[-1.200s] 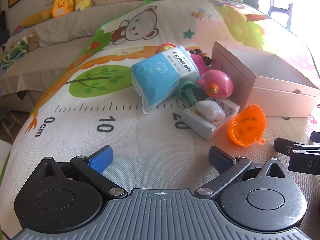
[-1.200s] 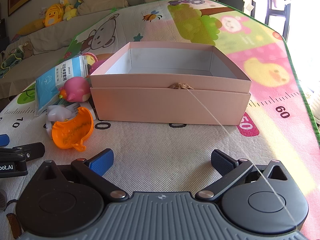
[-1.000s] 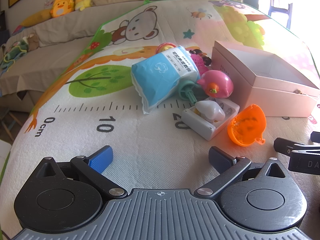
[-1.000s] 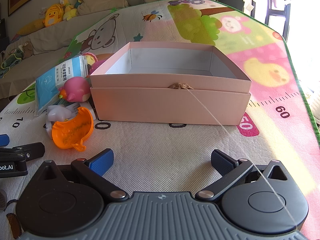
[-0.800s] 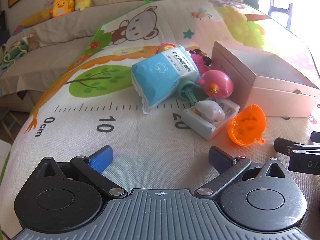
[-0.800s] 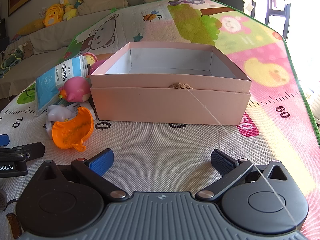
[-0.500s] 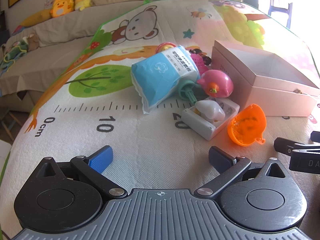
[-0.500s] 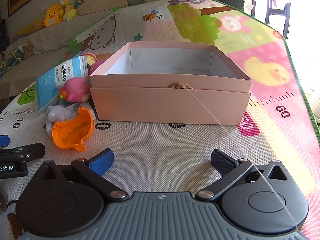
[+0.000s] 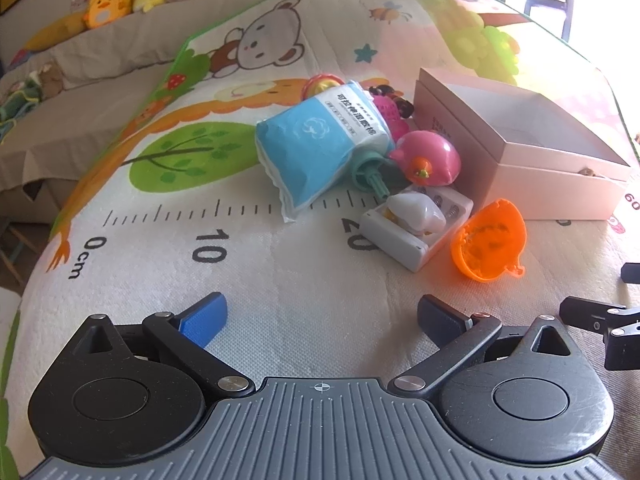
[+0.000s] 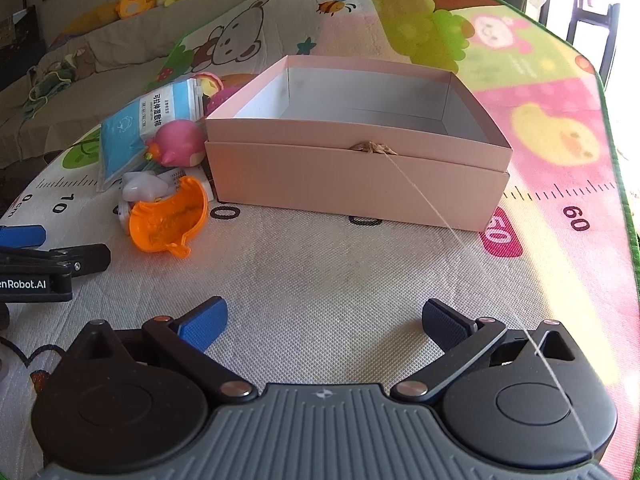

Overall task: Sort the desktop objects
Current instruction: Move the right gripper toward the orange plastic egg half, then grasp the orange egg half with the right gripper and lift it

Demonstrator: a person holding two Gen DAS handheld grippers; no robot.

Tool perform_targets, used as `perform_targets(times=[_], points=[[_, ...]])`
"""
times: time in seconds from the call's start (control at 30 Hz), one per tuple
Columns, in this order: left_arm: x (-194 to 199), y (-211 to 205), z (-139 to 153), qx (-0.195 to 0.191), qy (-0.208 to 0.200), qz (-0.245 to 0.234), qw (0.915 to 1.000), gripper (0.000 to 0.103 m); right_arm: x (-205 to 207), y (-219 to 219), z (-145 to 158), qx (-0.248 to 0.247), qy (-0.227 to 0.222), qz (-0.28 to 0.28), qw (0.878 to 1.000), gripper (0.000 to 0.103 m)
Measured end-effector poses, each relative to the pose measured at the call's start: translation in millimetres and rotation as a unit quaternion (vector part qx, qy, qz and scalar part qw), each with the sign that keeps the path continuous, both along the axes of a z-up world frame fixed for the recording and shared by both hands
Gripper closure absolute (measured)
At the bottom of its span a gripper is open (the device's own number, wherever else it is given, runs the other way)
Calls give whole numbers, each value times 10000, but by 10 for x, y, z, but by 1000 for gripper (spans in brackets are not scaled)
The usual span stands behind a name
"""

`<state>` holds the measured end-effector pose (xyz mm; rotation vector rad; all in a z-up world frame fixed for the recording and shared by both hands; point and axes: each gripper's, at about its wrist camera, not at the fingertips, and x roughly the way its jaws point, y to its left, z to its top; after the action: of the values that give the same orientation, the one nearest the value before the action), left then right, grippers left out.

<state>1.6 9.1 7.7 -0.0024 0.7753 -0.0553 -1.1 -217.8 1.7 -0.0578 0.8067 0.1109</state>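
Observation:
An open pink box (image 10: 360, 176) stands on the play mat; it also shows in the left wrist view (image 9: 520, 160). Left of it lies a pile: a blue-white tissue pack (image 9: 320, 144), a pink round toy (image 9: 426, 158), a white battery case (image 9: 416, 228) with a white toy on it, an orange half-shell (image 9: 488, 240), and a teal piece (image 9: 366, 170). My left gripper (image 9: 322, 316) is open and empty, short of the pile. My right gripper (image 10: 324, 320) is open and empty, in front of the box. The orange shell (image 10: 168, 220) lies to its left.
The colourful play mat (image 9: 200, 208) covers the surface, with a printed ruler. A thin thread (image 10: 440, 216) runs from the box front toward my right gripper. A sofa with plush toys (image 9: 104, 0) is behind. The mat's right edge (image 10: 624, 160) is near the box.
Both views have shifted slightly, so the pile and the box sit a little differently in frame. Both grippers stay open and empty.

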Motion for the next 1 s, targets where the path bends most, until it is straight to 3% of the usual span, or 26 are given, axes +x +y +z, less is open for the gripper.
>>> perform_targets(times=[0.1,0.17,0.3,0.43,0.53,0.63,0.7,0.73,1.0], points=[[-33,127,65,22,15,210,9998,0,16,-1,64,81,193,269,9994,0],[-16,192,90,127,42,382,9992,0,-48,31,133,151,-2,435,9989,0],[38,268,134,93,49,538,9985,0,-151,308,258,-154,-446,1049,9934,0],[28,298,181,73,-35,620,9980,0,-29,609,244,-381,-489,1536,9862,0],[10,358,226,8,-112,729,9973,0,155,803,171,-623,-484,1683,9826,10],[1,410,260,-53,-176,781,9968,0,335,923,106,-584,-406,1680,9832,21],[-8,419,268,-57,-207,748,9970,0,413,951,92,-520,-417,1615,9846,38],[-10,412,268,-51,-213,720,9972,0,431,947,100,-476,-413,1592,9852,41],[37,105,233,-12,-199,55,9998,0,258,511,149,-524,-515,1087,9914,42]])
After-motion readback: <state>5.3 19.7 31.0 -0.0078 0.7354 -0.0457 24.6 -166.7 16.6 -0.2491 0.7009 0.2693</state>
